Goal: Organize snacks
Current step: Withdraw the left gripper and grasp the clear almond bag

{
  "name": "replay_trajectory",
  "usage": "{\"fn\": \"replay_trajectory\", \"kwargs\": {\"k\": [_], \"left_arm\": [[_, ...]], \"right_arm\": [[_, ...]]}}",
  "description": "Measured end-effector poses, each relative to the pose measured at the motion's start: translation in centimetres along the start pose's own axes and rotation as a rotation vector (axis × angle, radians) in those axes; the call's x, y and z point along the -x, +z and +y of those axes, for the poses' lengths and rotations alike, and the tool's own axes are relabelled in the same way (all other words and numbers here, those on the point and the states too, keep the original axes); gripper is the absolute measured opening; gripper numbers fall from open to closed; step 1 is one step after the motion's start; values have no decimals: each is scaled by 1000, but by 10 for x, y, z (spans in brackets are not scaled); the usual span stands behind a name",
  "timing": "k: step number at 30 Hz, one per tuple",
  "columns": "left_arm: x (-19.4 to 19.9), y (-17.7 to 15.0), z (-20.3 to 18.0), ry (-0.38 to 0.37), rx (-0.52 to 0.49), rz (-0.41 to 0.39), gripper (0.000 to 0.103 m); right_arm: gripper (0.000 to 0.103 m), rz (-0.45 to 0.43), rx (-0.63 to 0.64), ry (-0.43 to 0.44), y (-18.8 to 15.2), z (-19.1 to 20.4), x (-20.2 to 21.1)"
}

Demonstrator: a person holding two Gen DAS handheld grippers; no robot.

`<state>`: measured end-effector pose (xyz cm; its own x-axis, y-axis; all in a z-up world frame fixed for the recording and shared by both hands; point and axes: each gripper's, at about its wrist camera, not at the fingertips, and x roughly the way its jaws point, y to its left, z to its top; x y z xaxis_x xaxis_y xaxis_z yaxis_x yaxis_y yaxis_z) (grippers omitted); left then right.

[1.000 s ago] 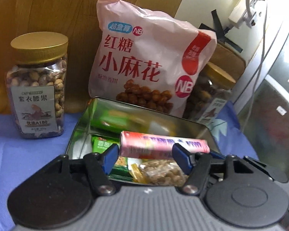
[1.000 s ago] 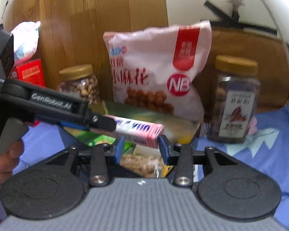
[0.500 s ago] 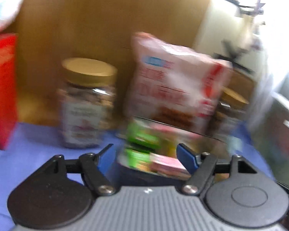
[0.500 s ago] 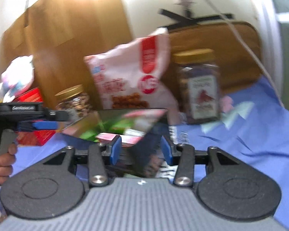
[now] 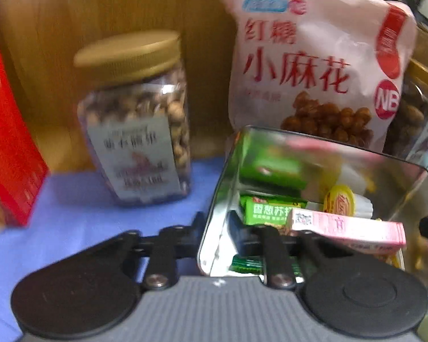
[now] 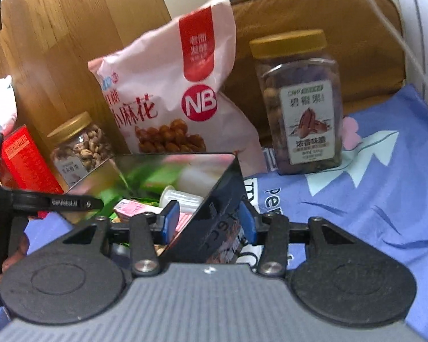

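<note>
The pink bag (image 5: 305, 65) is stood upright against the back, clear of the work. On the surface (image 5: 85, 219) before it, the tin (image 5: 222, 199) is steadied, judged for loading. Its left wall is clamped in the left gripper's (image 5: 215, 225) jaws. Its near corner is straddled by the right gripper (image 6: 208, 222), but whether it is gripped cannot be told. A pink box (image 5: 348, 226) is laid across the packets inside.

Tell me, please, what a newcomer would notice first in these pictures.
The big pink snack bag with red Chinese letters leans on the wooden board at the back. In front of it, the shiny metal tin holds green packets and a long pink box. A gold-lidded clear nut jar stands left of the tin.
</note>
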<state>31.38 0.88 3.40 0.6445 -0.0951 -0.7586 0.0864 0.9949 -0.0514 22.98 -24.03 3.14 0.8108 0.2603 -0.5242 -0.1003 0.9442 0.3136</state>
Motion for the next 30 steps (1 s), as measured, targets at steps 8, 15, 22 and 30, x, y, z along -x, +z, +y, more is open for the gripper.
{"fn": "replay_trajectory", "kwargs": {"k": [8,15,22,30], "left_arm": [[34,-27,14,0,22,36,11],[68,-43,18,-2,26,-10,11],[63,-32,10,40,-9,-19,13],[99,-48,30,-35,33,-95,24]], "right_arm": [[36,39,0,38,-4,7,-9],[38,31,42,30,-9,26,2],[42,83,9,31,-4,23,-8],[43,-70,35,11,-7,32,41]]}}
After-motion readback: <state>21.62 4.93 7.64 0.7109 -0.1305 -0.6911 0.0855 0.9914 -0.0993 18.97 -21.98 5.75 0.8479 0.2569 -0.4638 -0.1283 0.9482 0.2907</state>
